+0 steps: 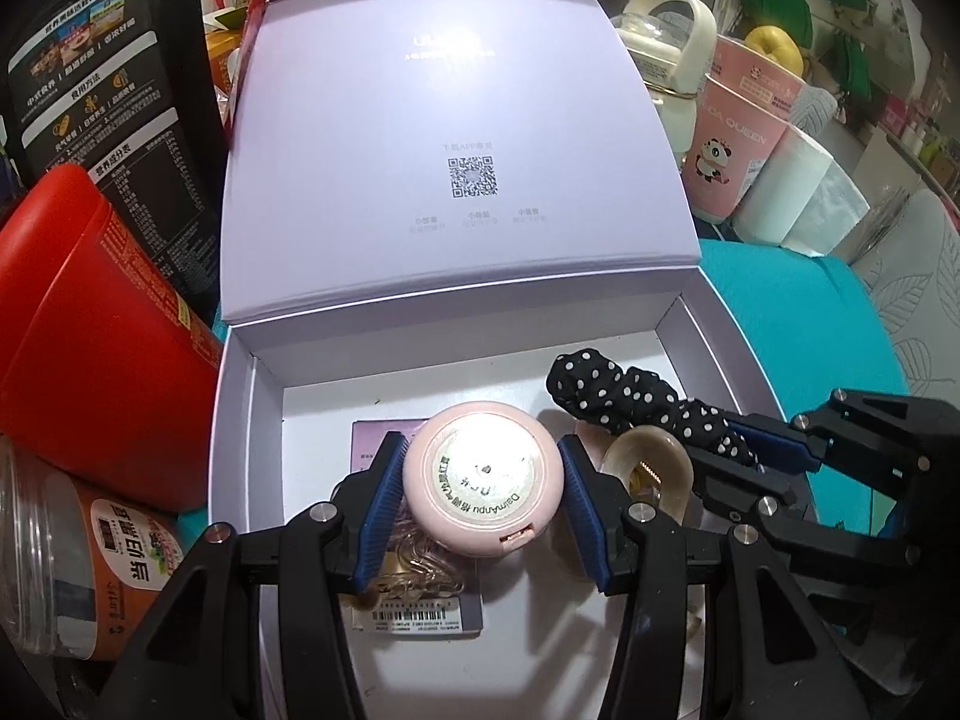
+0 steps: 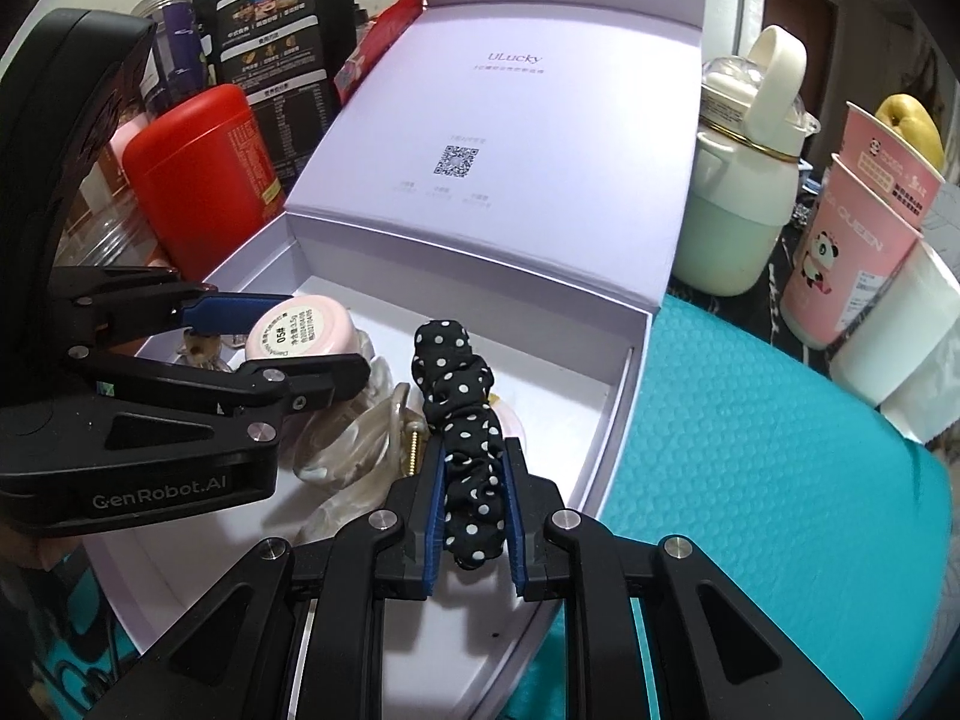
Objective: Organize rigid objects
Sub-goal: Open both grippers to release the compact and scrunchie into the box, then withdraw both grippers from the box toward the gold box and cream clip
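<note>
A round pink case (image 1: 483, 480) with a label on its face is gripped between the blue pads of my left gripper (image 1: 483, 468), held just above the floor of the open pale lilac box (image 1: 240, 420). In the right wrist view the same case (image 2: 300, 330) sits in the left gripper (image 2: 288, 336). My right gripper (image 2: 474, 498) is shut on a black scrunchie with white dots (image 2: 459, 414), which hangs over the box's right half; it also shows as the scrunchie (image 1: 630, 396). A translucent beige hair claw (image 1: 651, 468) lies in the box between the two grippers, the claw (image 2: 354, 438).
The box lid (image 1: 462, 138) stands open at the back. A red canister (image 1: 90, 330) and a clear jar (image 1: 72, 564) crowd the box's left side, with a black pouch (image 1: 102, 78) behind. Right of the box: a pale bottle (image 2: 738, 204), pink cups (image 2: 852, 252), paper rolls (image 1: 792, 192), a teal mat (image 2: 780, 480).
</note>
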